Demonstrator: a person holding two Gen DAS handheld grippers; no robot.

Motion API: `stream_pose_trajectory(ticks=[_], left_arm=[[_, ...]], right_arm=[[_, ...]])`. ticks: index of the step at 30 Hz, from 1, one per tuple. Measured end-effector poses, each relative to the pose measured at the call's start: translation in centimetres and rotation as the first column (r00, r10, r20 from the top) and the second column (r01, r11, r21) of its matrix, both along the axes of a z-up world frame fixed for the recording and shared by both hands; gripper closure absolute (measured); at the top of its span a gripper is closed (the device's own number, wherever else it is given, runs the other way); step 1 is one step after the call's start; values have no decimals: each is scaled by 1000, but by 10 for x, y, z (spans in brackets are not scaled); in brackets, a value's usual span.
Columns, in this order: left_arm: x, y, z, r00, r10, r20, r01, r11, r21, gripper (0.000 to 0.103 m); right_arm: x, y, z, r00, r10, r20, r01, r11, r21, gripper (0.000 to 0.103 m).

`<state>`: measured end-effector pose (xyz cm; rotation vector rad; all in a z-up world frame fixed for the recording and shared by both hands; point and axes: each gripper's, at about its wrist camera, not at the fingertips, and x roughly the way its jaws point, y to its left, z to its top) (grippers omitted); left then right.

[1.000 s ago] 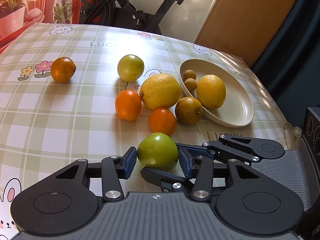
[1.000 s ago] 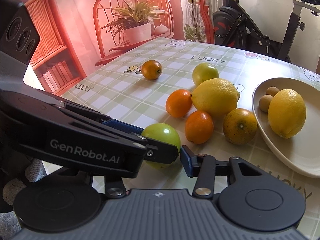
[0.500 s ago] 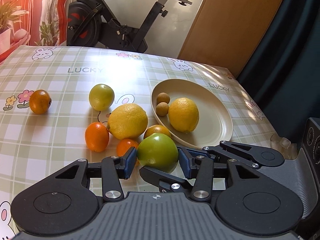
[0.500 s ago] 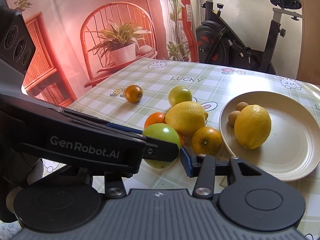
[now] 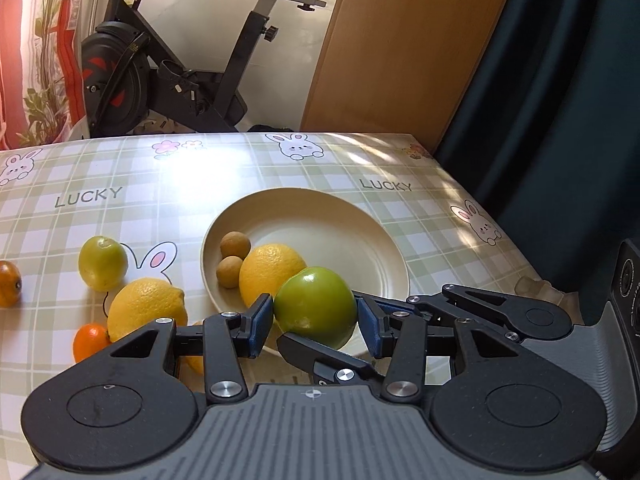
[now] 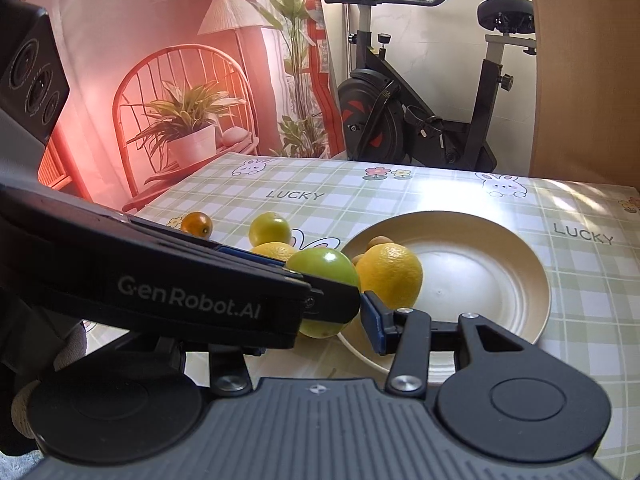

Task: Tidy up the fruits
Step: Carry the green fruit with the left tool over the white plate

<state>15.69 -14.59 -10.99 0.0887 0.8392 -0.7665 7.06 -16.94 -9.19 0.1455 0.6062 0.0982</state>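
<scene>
My left gripper (image 5: 315,320) is shut on a green apple (image 5: 315,307) and holds it above the near rim of the cream plate (image 5: 360,236). The plate holds a lemon (image 5: 267,268) and two small brown fruits (image 5: 235,245). In the right wrist view the apple (image 6: 326,268) sits beside the plate (image 6: 500,264) and its lemon (image 6: 390,274). My right gripper (image 6: 336,320) is below the left one; its left finger is hidden behind the left gripper's body, so its opening does not show.
On the checked tablecloth left of the plate lie a second lemon (image 5: 146,307), a yellow-green fruit (image 5: 102,263), a small orange (image 5: 89,341) and a dark orange at the left edge (image 5: 8,289). An exercise bike (image 5: 168,60) stands behind the table.
My left gripper has lifted the green apple off the table and carried it forward and right, to above the plate's near rim. The right gripper has followed alongside.
</scene>
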Motion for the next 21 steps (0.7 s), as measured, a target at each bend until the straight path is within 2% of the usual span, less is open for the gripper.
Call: stream_pose_trajectory(ticks=[6, 12, 21], left_arm=[[10, -40, -6, 999, -43, -1, 43, 999, 11, 54], [25, -75, -15, 997, -72, 10, 72, 996, 59, 54], [62, -87, -27, 1000, -28, -9, 29, 995, 100, 54]], right_arm=[[1, -37, 2, 998, -70, 3, 70, 998, 9, 56], [7, -69, -3, 991, -132, -9, 132, 991, 9, 56], [38, -95, -18, 989, -145, -43, 146, 989, 32, 56]])
